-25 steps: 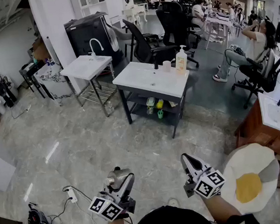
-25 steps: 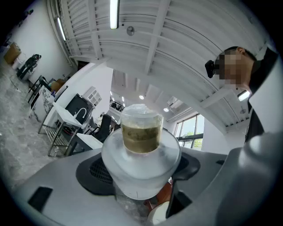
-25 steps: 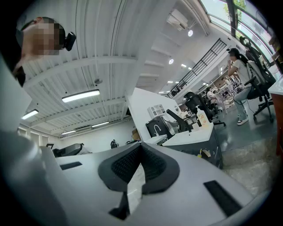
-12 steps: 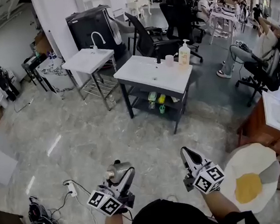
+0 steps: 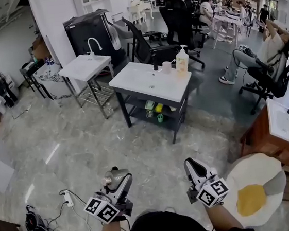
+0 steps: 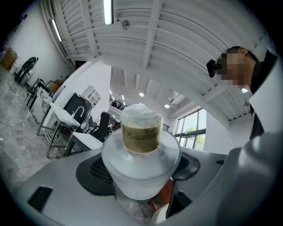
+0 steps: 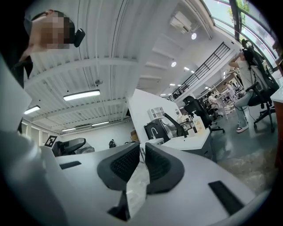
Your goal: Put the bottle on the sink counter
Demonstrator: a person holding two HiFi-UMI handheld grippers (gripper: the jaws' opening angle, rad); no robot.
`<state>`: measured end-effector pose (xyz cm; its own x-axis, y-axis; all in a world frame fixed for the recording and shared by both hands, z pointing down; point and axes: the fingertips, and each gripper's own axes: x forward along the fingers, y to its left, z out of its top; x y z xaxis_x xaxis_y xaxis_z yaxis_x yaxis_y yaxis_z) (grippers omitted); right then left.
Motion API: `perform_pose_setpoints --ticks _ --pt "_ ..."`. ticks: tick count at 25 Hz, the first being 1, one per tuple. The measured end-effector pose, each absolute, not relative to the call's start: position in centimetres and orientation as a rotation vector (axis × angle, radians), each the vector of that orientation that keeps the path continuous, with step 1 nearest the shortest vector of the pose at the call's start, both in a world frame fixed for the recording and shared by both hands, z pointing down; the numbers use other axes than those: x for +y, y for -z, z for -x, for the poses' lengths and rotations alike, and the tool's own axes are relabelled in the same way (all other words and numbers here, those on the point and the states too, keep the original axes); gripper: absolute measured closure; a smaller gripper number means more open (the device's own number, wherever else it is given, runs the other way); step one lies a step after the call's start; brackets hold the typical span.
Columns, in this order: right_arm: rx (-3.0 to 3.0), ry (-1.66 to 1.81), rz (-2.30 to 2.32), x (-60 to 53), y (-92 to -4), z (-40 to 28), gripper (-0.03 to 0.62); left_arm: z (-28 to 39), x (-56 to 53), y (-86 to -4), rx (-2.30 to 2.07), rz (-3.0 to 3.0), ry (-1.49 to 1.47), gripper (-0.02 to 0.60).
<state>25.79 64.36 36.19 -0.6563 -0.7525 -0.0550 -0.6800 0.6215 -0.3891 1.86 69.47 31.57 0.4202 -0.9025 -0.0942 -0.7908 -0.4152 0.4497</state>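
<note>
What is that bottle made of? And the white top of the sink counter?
The bottle looks like cloudy, see-through plastic: brownish stuff shows through its wall. The sink counter has a smooth, white top, maybe ceramic or stone. It is too far away to be sure.

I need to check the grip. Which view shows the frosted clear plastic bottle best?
The left gripper view: the frosted clear plastic bottle sits large and central, clamped in the left gripper. The head view shows it small and grey; the right gripper view shows none of it.
</note>
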Motion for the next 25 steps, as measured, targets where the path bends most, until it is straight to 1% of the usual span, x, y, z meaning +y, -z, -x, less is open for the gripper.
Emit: perform_pose_setpoints --ticks 5,11,19,25 --pt "2.624 0.507 1.244 63.5 -36.9 -28.7 0.560 -3.7 67.7 -32.2 -1.472 -2.334 0.427 0.230" --pt "2.651 0.523 1.257 60.5 -38.3 -28.6 0.560 -4.5 64.7 -33.5 -1.433 -2.333 0.412 0.230" --pt "2.705 0.470 1.242 52.1 -37.4 -23.8 0.560 -0.7 55.5 -34.5 -1.449 -2.338 0.419 0.230" --pt "2.731 0.433 1.227 44.8 -36.1 -18.5 0.560 2.9 48.0 -33.8 -1.426 -2.381 0.417 0.230"
